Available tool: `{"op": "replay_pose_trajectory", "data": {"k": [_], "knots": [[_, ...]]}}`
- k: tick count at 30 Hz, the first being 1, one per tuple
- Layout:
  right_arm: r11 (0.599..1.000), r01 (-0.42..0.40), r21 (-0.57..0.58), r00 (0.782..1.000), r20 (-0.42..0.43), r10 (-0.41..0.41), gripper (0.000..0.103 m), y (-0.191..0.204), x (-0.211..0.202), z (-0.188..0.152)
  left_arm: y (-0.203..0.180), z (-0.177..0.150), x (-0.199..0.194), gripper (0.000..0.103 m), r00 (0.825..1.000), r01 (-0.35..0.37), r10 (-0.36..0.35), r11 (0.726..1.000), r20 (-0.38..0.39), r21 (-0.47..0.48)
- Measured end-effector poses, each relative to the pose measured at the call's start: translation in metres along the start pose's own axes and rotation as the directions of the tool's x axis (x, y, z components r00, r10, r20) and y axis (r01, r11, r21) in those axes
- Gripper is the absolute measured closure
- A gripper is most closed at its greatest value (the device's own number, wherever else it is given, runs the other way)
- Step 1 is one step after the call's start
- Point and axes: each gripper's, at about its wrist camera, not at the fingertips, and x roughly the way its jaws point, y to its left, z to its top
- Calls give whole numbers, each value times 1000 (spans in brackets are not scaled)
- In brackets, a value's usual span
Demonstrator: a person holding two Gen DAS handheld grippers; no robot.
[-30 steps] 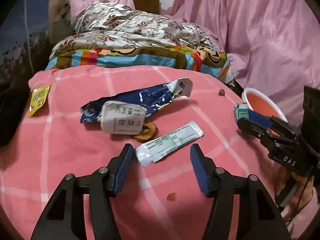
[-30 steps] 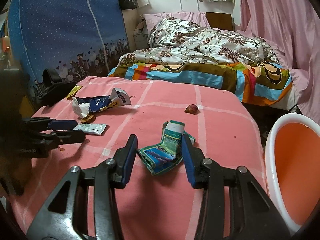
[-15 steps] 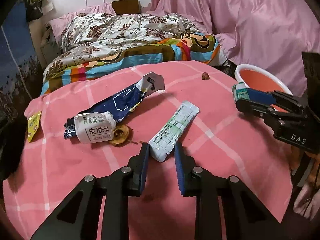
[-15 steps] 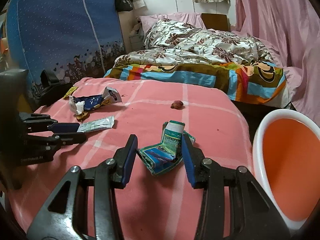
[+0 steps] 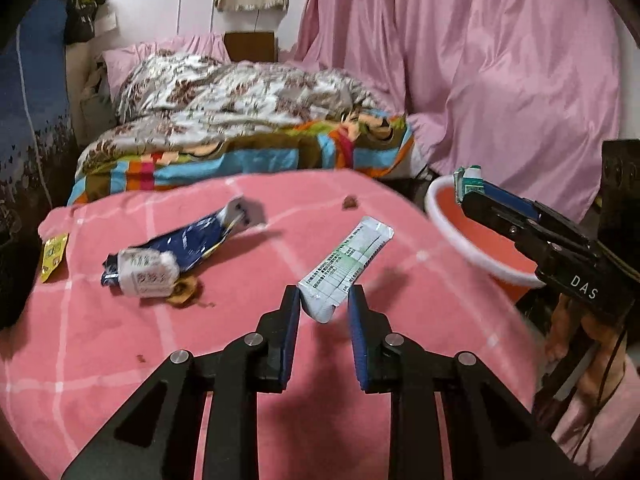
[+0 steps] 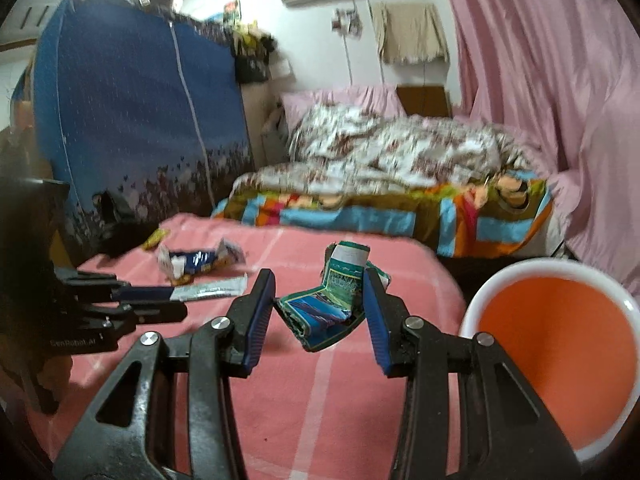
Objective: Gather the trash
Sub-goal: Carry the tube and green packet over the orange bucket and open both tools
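Blue pads of the left hand-held gripper (image 5: 324,310) pinch the near end of a white-and-green sachet (image 5: 346,266); its long axis runs forward and to the right, lifted off the pink-checked counter (image 5: 240,360). Ahead to the left lie a blue wrapper (image 5: 188,242), a white packet (image 5: 146,274) and a brown scrap (image 5: 184,292), with a yellow sachet (image 5: 54,254) farther left. The right hand-held gripper (image 6: 318,312) is clamped on a crumpled green-blue packet (image 6: 332,304), its white end pointing up and away. An orange basin (image 6: 556,360) sits just to its right.
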Motion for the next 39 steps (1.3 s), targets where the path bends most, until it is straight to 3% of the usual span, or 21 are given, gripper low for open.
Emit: {"op": "replay_pose_trajectory", "data": {"k": [4, 8, 14, 17, 21, 29, 34, 39], "knots": [[999, 36, -2, 993, 110, -36, 52, -9, -28, 6, -18, 13, -9, 83, 997, 15, -14, 1000, 80, -16], [995, 99, -14, 973, 209, -94, 51, -17, -54, 10, -42, 29, -21, 83, 980, 46, -41, 999, 192, -20], [982, 190, 23, 927, 325, -187, 51, -37, -92, 16, -82, 51, -38, 83, 923, 82, -76, 997, 377, 0], [975, 216, 58, 910, 351, -222, 51, -48, -105, 16, -101, 62, -41, 83, 899, 94, -99, 995, 426, 33], [964, 243, 105, 899, 350, -264, 51, -66, -116, 15, -127, 71, -43, 82, 882, 97, -134, 990, 451, 103], [929, 306, 209, 904, 243, -353, 51, -106, -120, 5, -159, 80, -11, 82, 896, 142, -197, 976, 398, 164], [900, 345, 268, 911, 137, -390, 51, -137, -115, -7, -175, 84, 16, 82, 921, 178, -219, 972, 324, 150], [873, 374, 313, 916, 21, -400, 51, -162, -106, -19, -186, 85, 53, 82, 957, 205, -222, 973, 189, 108]]}}
